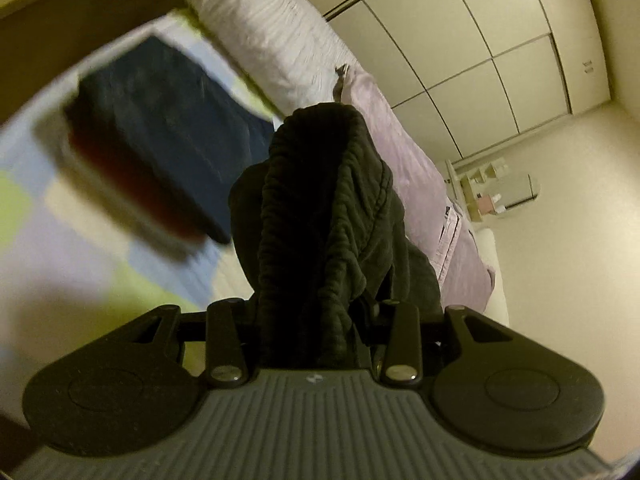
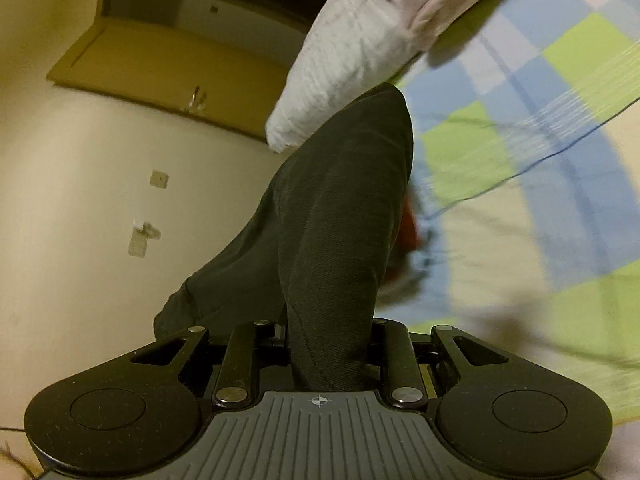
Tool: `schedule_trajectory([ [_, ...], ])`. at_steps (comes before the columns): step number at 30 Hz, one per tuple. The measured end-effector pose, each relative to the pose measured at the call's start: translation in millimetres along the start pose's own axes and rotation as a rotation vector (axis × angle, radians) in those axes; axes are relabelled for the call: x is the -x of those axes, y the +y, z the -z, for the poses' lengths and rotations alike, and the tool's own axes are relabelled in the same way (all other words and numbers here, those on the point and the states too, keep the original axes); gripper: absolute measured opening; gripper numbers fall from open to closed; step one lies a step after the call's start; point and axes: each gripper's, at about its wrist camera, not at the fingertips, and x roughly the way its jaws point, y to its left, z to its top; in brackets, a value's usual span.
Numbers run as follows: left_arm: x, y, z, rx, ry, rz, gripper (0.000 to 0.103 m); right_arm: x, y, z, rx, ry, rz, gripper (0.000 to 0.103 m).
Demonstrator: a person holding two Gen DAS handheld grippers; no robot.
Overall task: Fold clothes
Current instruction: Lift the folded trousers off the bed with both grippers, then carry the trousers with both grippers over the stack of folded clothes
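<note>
A black garment [image 1: 344,160] with a gathered elastic band is bunched in my left gripper [image 1: 316,216], which is shut on it; the cloth covers the fingers. In the right wrist view, smoother black fabric [image 2: 360,140] of the same kind wraps my right gripper [image 2: 340,240], also shut on it with the fingers hidden. Both hold the cloth above a bed with a blue, green and white checked cover [image 2: 520,140]. A folded stack [image 1: 160,136], navy on top with red and pale layers below, lies on the cover to the left of my left gripper.
A white pillow [image 1: 264,32] and a pale pink cloth [image 1: 404,168] lie along the bed's far side. Cream wardrobe doors [image 1: 480,48] and a small shelf [image 1: 484,188] stand beyond. The right view shows the pillow [image 2: 340,52], a bare wall [image 2: 80,200] and something red [image 2: 410,224] behind the garment.
</note>
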Motion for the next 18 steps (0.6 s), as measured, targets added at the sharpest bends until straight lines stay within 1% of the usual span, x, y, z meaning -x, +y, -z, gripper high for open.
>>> schedule_trajectory([
  [2,4.8,14.8,-36.3,-0.009,0.007,0.009,0.035,-30.8,18.7,-4.8,-0.005,-0.014,0.006,0.023],
  [4,2.6,26.7,-72.8,-0.011,-0.004,0.027,0.035,-57.6,36.4,-15.7,0.011,-0.028,0.015,0.023],
  [8,-13.9,41.1,-131.1,-0.023,-0.024,0.062,0.035,-110.7,70.6,-54.9,0.069,-0.067,0.015,0.023],
  [11,-28.7,50.5,-170.2,-0.029,-0.03,0.084,0.036,-142.0,85.0,-87.2,0.09,-0.084,0.018,0.023],
  [14,-45.9,62.2,-205.0,-0.028,-0.028,0.1,0.036,-170.9,85.1,-110.8,0.079,-0.08,0.031,0.023],
  [18,-71.9,86.4,-224.0,0.004,0.014,0.083,0.036,-199.0,69.9,-132.7,0.048,-0.047,0.063,0.023],
])
